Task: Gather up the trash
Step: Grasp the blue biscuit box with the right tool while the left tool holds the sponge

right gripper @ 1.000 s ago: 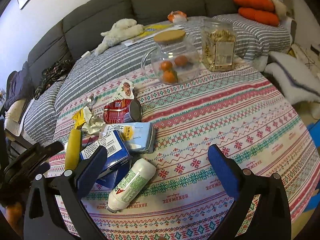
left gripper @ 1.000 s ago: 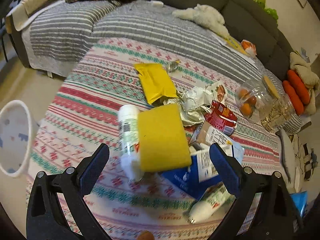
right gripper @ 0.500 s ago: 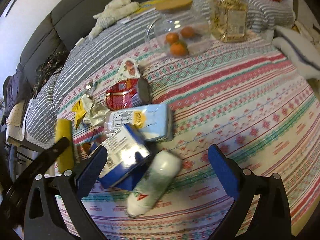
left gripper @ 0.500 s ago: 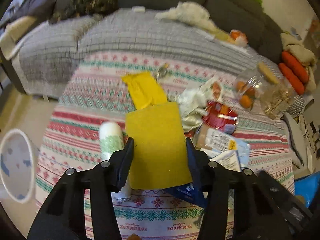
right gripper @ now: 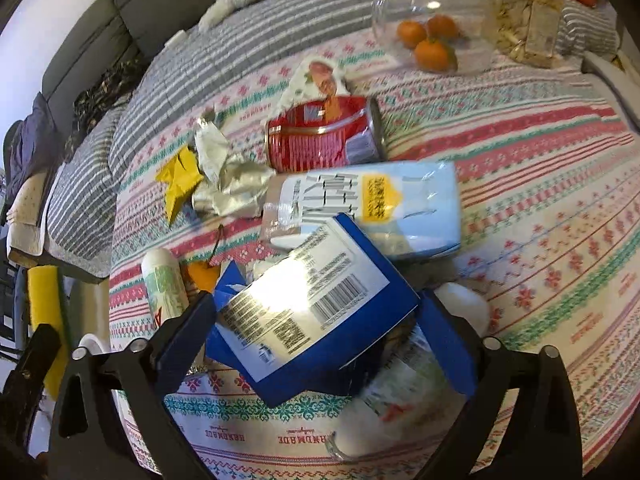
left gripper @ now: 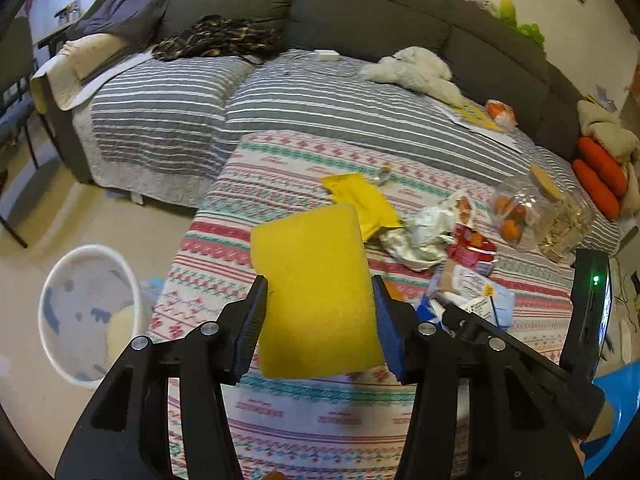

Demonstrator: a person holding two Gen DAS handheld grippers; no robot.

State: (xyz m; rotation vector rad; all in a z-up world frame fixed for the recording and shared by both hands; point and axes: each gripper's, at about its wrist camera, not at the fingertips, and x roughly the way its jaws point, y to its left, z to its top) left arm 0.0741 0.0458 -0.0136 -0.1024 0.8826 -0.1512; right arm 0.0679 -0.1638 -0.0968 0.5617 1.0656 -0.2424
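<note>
My left gripper [left gripper: 318, 320] is shut on a yellow sponge [left gripper: 314, 284] and holds it above the patterned tablecloth [left gripper: 280, 396]. My right gripper [right gripper: 314, 344] has its jaws around a blue carton [right gripper: 308, 308] lying on the table; I cannot tell whether the pads press it. Near it lie a light blue packet [right gripper: 380, 204], a red can [right gripper: 320, 136], crumpled foil [right gripper: 228, 184], a yellow wrapper [left gripper: 362, 198] and two white bottles [right gripper: 162, 284] [right gripper: 400, 400]. A white bin [left gripper: 86, 312] stands on the floor at the left.
Two glass jars stand at the table's far side, one with oranges [right gripper: 432, 24] and one with snacks [right gripper: 528, 20]. A grey sofa with a striped cover [left gripper: 320, 104] runs behind the table. A plush toy [left gripper: 416, 72] lies on the sofa.
My left gripper shut on the yellow sponge and lifted it toward the bin side. My right gripper moved down and forward until its jaws came around the blue carton.
</note>
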